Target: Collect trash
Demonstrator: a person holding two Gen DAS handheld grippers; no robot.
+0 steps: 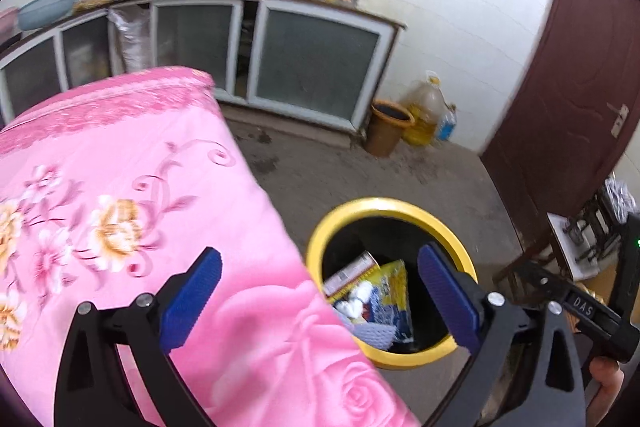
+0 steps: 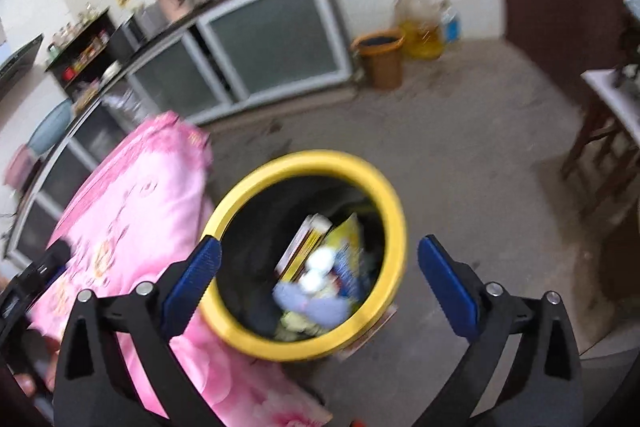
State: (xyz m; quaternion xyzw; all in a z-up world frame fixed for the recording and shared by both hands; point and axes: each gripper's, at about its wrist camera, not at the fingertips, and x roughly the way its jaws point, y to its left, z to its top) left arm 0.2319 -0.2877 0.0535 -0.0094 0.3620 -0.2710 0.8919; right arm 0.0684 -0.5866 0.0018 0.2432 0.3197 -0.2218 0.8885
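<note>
The pink floral cloth (image 1: 132,187) covers the table on the left, and its hanging edge falls just beside the yellow-rimmed bin (image 1: 404,206), which stands on the floor close against the table, probably so that trash can be carried a short way and dropped straight in. The left gripper (image 1: 318,299) hangs over that edge with its fingers (image 1: 192,301) spread wide and nothing between them. Inside the bin lies the collected trash (image 1: 372,291): a flat carton, a yellow printed wrapper, white crumpled bits and a pale blue piece. The right gripper (image 2: 318,291) hovers directly above the bin's mouth, fingers (image 2: 450,291) likewise wide apart and empty, which looks like a drop just made. To the right the bare concrete floor (image 2: 460,155) gives open room; a wooden stool (image 2: 596,155) stands well apart.
</note>
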